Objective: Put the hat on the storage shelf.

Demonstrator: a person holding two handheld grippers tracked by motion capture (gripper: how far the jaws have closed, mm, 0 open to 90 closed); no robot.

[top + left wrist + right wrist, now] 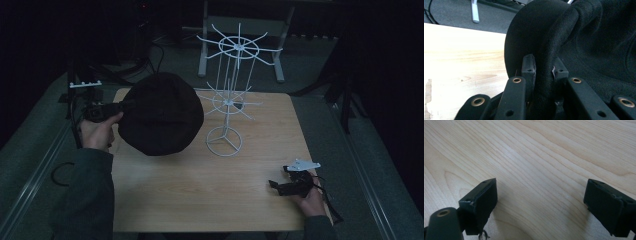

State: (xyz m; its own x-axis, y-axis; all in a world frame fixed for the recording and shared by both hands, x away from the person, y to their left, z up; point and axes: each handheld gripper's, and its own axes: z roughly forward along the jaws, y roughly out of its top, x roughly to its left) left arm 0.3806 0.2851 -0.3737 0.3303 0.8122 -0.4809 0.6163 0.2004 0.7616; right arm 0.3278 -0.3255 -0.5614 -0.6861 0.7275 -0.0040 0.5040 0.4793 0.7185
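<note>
A black hat [162, 112] hangs above the left part of the wooden table [210, 185], held by its rim in my left gripper [120, 106]. In the left gripper view the jaws are shut on a fold of the black hat [584, 42], and my left gripper [544, 67] pinches the rim between its pads. A white wire display stand [227, 95] with two tiers of spokes rises just right of the hat. My right gripper [274, 185] rests low at the table's front right. The right gripper view shows my right gripper [541, 197] open over bare wood, with nothing between its fingers.
The stand's round base [223, 141] sits mid-table. A grey metal frame [241, 25] stands on the floor behind the table. Cables lie on the floor at the left [62, 172]. Dark floor surrounds the table.
</note>
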